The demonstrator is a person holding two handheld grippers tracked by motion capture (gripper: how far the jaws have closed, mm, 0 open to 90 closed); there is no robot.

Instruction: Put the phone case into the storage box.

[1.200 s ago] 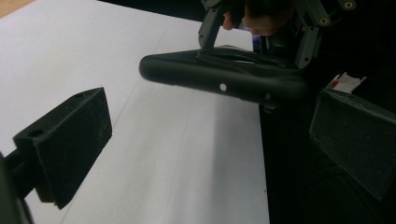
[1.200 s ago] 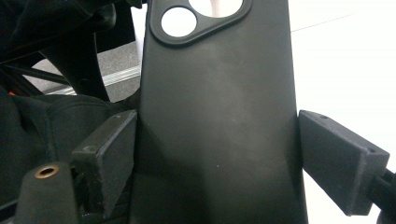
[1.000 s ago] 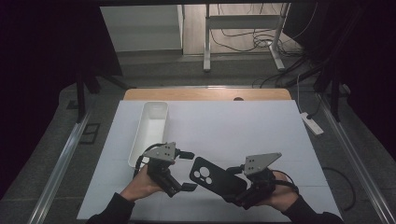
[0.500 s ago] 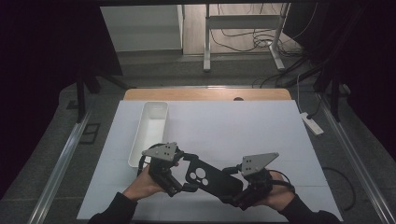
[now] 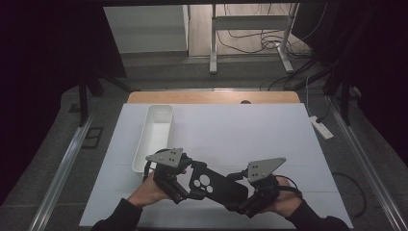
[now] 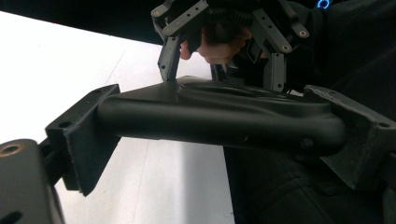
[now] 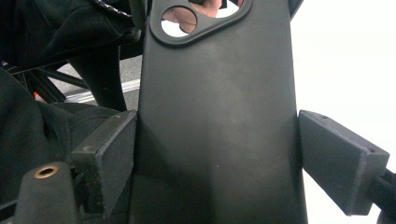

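Observation:
A black phone case [image 5: 216,185] with a cut-out camera window hangs above the white table [image 5: 240,130], near its front edge, spanning both grippers. My left gripper [image 5: 192,182] holds the camera end; its jaws have just been closing, and in the left gripper view its pads [image 6: 86,135] press on both long edges of the case [image 6: 219,112], which bows slightly. My right gripper [image 5: 235,192] is shut on the other end, with the case [image 7: 219,93] wedged between its pads [image 7: 109,154]. The right gripper [image 6: 222,65] also appears beyond the case in the left gripper view.
A long white tray [image 5: 156,130] lies on the left half of the table, just beyond my left gripper. A wooden strip [image 5: 211,97] runs along the far edge. A white power strip [image 5: 320,127] sits off the table's right side.
The case's camera end has shifted left into the left gripper's jaws, which have closed onto it. The right gripper has kept its grip and place.

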